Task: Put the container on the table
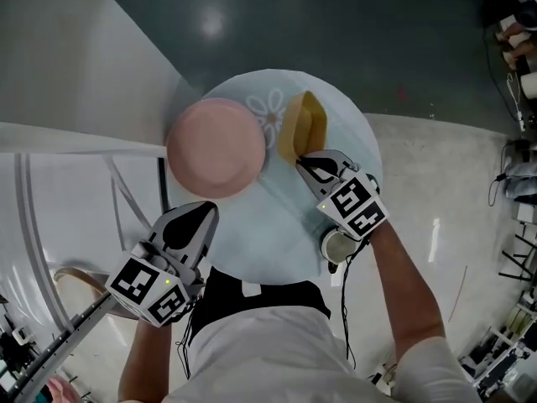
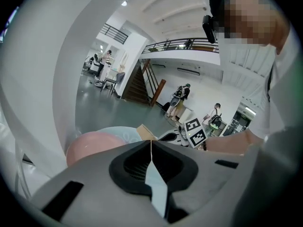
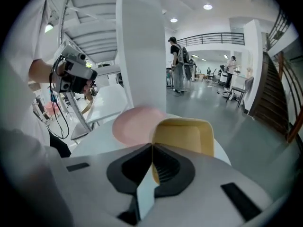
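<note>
A yellow container (image 1: 304, 127) stands tilted on its side on the round pale-blue table (image 1: 277, 242), beside a pink plate (image 1: 216, 147). My right gripper (image 1: 312, 164) is shut on the container's near wall; in the right gripper view the yellow container (image 3: 187, 136) rises just beyond the closed jaws of my right gripper (image 3: 152, 148), with the pink plate (image 3: 135, 122) to its left. My left gripper (image 1: 191, 223) hovers at the table's near-left edge, shut and holding nothing. In the left gripper view my left gripper (image 2: 151, 143) points over the pink plate (image 2: 90, 143).
A white slanted wall (image 1: 75, 57) and a white frame (image 1: 84, 191) lie left of the table. A white column (image 3: 142, 46) rises behind the plate. Dark floor (image 1: 336, 23) lies beyond, and cables and stands (image 1: 520, 250) crowd the right edge. People stand far off.
</note>
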`<state>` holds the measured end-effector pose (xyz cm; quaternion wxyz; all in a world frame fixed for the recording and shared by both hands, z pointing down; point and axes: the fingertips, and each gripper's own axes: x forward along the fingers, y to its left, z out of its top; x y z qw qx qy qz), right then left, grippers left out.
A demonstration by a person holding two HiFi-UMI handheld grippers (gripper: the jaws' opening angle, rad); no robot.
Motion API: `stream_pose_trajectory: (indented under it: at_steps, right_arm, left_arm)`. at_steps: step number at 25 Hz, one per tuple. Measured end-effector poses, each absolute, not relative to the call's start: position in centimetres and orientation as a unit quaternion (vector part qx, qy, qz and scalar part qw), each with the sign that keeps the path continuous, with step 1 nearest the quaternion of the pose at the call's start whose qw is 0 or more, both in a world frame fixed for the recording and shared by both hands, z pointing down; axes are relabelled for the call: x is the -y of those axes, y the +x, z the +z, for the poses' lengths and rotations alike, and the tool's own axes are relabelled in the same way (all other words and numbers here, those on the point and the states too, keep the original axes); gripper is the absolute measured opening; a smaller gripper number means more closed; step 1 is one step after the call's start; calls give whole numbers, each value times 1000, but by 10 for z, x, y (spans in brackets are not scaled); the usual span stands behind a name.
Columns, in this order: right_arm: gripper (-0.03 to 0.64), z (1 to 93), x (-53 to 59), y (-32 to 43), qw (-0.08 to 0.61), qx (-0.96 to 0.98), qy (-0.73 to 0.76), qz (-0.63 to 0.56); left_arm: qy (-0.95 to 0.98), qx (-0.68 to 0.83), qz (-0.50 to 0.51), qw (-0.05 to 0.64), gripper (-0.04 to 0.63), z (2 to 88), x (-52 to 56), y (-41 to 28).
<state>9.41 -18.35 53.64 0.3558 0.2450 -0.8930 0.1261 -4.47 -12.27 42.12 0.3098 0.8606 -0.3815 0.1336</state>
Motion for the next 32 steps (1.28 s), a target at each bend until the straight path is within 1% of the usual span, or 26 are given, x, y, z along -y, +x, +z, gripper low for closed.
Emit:
stream_pose_trajectory:
  at_steps: [7, 13, 18, 26, 32]
  right_arm:
    - [29, 564, 184, 88, 418, 882, 205, 76]
    - [29, 594, 176, 83, 496, 853, 163, 18]
    - [29, 612, 169, 79, 531, 835, 143, -5]
    - [31, 623, 163, 75, 557, 819, 135, -15]
    - [40, 616, 164, 76, 550, 819, 166, 1]
  left_arm:
    - [854, 389, 130, 320, 28, 429, 121, -47]
    - [851, 390, 130, 326, 28, 437, 124, -52]
    - [852, 386, 129, 329, 28, 439, 124, -52]
    - [853, 386, 127, 328, 28, 437, 121, -61]
    - [857, 381, 123, 323, 28, 431, 118, -68]
